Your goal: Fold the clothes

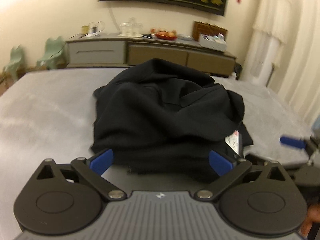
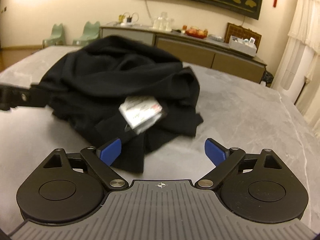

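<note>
Bare table [image 2: 250,108] right of garment [image 2: 112,84]

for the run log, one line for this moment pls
left hand-held gripper: open | right hand-held gripper: open | black garment: crumpled on grey table | fold: not started

No legible text anywhere. One candidate only — a white tag [image 2: 141,113] lying on the near-right folds of the black garment [image 2: 120,76], carrying dark print and a small red mark, all too blurred to read. From the left wrist the same tag [image 1: 233,141] shows edge-on at the garment's [image 1: 160,110] near-right corner, a red patch at its top, the lettering unreadable. Small crosshair mark on the gripper body nearest the camera — a symbol, not text.
</note>
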`<state>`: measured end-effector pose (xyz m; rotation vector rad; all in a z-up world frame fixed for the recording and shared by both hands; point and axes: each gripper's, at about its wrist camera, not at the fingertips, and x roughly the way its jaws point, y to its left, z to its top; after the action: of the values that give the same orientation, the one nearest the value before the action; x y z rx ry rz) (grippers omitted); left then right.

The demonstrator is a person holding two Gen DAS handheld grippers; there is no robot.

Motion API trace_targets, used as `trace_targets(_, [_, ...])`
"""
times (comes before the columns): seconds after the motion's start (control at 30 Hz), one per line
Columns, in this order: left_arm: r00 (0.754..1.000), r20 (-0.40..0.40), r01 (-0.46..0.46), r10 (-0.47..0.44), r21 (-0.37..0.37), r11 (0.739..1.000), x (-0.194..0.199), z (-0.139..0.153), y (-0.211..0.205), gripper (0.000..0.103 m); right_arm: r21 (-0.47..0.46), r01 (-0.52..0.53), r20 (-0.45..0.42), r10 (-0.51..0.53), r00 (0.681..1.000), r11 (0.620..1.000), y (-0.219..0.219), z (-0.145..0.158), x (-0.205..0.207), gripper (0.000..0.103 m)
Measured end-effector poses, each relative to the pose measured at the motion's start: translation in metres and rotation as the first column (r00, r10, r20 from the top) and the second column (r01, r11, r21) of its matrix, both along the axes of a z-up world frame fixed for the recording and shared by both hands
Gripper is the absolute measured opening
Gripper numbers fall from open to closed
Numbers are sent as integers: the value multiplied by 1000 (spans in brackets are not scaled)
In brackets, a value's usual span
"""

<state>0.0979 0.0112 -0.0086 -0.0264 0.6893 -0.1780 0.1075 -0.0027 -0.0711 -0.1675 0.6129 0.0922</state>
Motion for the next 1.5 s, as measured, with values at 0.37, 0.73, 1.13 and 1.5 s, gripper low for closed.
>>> trace_targets(0.37, [993, 114, -22, 41, -166, 986, 66, 6, 26, 5, 91, -98, 20, 97, 995, 991, -7, 7, 59, 0])
trace_targets(0.73, [882, 17, -429, 470, -380, 819, 13, 43, 183, 9, 320, -81, 136, 39, 990, 944, -63, 61, 27, 54])
trace_targets(1.13, [995, 92, 30, -41, 114, 993, -28, -16, 16, 76, 65, -31, 12, 30, 999, 997, -15, -17, 81, 99])
trace_targets(1.5, [992, -13, -120, 123, 138, 983, 24, -19, 53, 3, -25, -17, 5, 17, 1000, 1000, -51, 2, 133, 0])
